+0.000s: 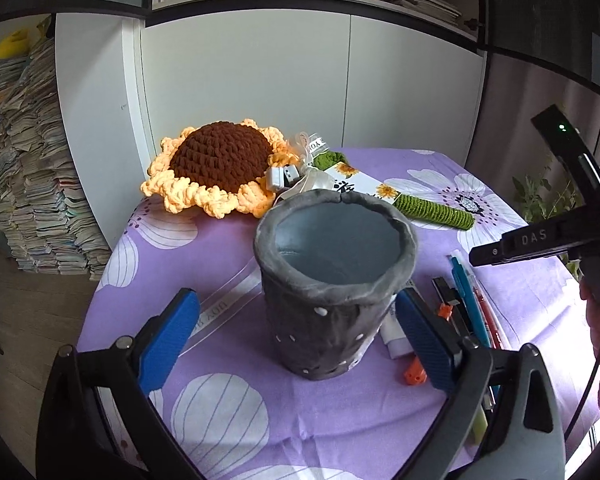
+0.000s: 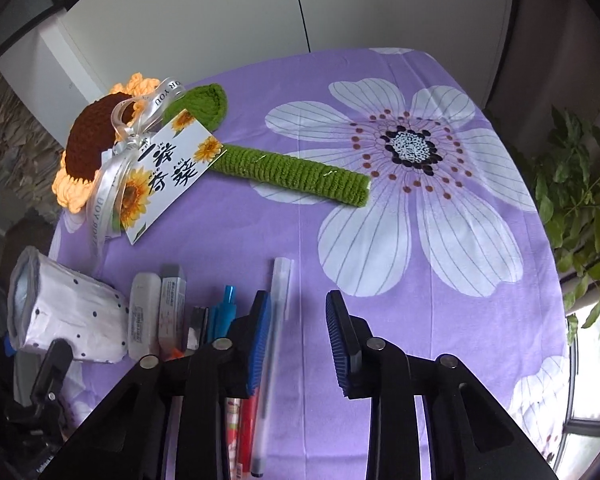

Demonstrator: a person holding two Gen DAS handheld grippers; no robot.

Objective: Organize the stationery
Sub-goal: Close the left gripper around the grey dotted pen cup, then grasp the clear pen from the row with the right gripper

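Observation:
A grey dotted fabric pen holder stands upright on the purple flowered cloth, empty inside. My left gripper is open, its blue pads on either side of the holder, not pressing it. The holder also shows in the right wrist view. Pens and erasers lie in a row right of it: a clear pen, red pens, blue pens, white erasers. My right gripper is open, just above the cloth, with the clear pen lying beside its left pad.
A crocheted sunflower with green stem, ribbon and card lies at the table's far side. A clear ruler lies left of the holder. White cabinets stand behind; a paper stack left; a plant right.

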